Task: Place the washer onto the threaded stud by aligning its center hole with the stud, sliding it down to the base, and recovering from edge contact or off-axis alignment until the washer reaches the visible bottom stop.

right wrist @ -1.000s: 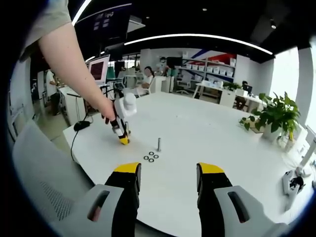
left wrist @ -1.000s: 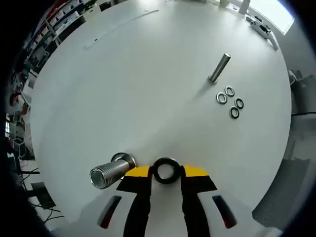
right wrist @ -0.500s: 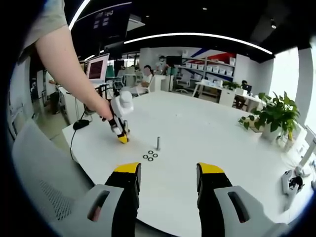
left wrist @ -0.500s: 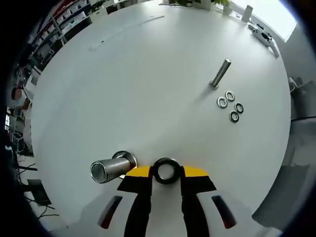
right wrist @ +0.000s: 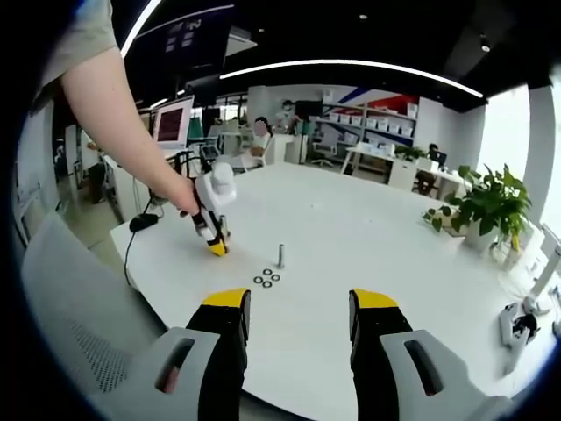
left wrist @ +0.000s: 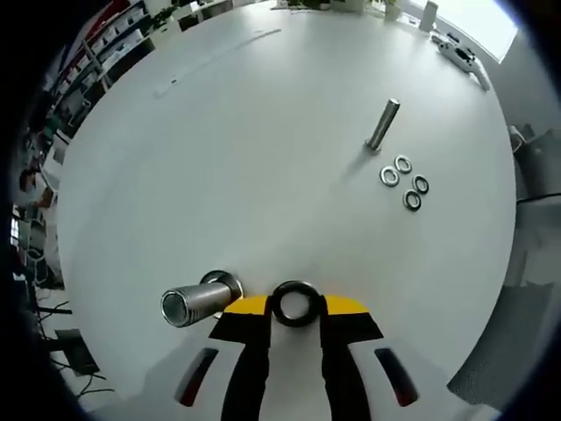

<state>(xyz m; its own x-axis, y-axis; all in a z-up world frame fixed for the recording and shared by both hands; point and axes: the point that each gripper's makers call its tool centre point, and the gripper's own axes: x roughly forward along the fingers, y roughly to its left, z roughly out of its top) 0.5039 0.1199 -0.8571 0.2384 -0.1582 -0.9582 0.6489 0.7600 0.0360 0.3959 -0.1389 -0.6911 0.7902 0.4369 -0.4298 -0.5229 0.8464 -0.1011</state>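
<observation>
Left gripper [left wrist: 296, 309]: pinching a dark washer [left wrist: 294, 303] between its jaws, just beside a threaded stud [left wrist: 195, 303] standing on the white surface [left wrist: 263, 158].
Right gripper [right wrist: 298, 309]: hovering with jaws spread.
Spare washers [left wrist: 404, 181]: lying beside a second stud [left wrist: 382, 124].

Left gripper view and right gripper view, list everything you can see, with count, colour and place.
Table: one, white, round, under everything.
Held washer: one, dark metal, between the left gripper's jaws.
Near stud: one, silver, threaded, just beside the held washer.
Far stud: one, silver, upright, farther across the table.
Loose washers: four, metallic, clustered beside the far stud.
Potted plant: one, green, at the table's far edge.
Left gripper: yellow-tipped black jaws, shut on the washer.
Right gripper: yellow-tipped jaws, open, empty.
Person's arm: one, holding the left gripper.
</observation>
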